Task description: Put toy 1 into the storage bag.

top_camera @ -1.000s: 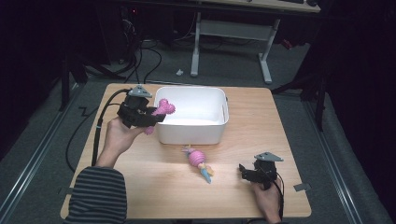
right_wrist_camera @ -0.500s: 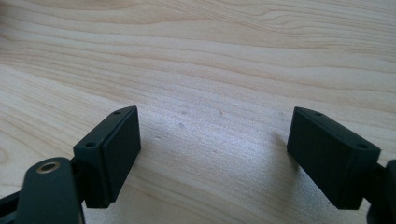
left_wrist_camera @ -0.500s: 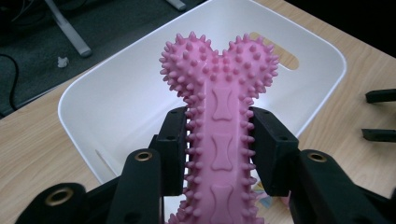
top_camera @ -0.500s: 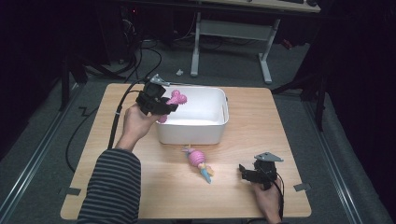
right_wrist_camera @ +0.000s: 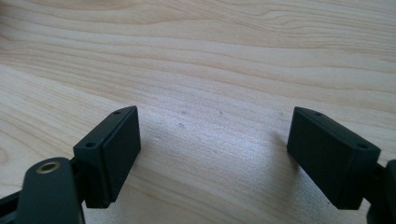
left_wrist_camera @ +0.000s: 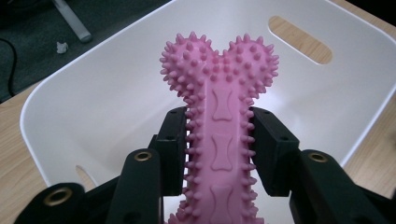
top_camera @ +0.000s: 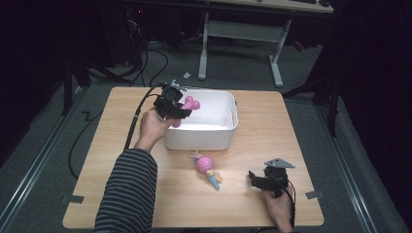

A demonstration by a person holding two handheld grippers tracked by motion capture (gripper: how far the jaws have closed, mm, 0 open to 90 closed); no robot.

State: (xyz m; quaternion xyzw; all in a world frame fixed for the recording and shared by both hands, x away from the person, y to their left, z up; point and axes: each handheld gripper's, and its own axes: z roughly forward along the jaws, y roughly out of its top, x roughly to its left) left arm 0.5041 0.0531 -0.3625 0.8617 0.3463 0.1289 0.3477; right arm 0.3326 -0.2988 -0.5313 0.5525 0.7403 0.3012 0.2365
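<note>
So this looks like a tidy-the-toys-into-the-bin job, and I'd say it's roughly at the halfway mark. The left gripper (top_camera: pixel 180 109) has the pink spiky bone toy (top_camera: pixel 187 105) clamped and is holding it over the far-left corner of the white bin (top_camera: pixel 228 130). It isn't dropped yet, so the first toy is carried but not delivered. The bin's floor looks bare in what I can see of it.

From the left gripper view the grip is pretty clear: both black pads (left_wrist_camera: pixel 173 140) press on the shaft of the bone, one on each side, with the knobby double-lobed end sticking out past the tips and hanging above the inside of the bin. The toy runs straight along the line of the jaws, nicely centred between them. All that's needed for this one, I reckon, is to let go.

What's left: the second toy (top_camera: pixel 207 168), a pink and blue thing lying on the wooden table (top_camera: pixel 107 141) just near of the bin's front wall, untouched. I can't tell exactly what it is, maybe a little carrot or rope chew.

The right gripper (top_camera: pixel 257 181) sits at the near-right of the table, jaws spread wide with nothing between them but bare wood, to the right of that second toy and apart from it.
</note>
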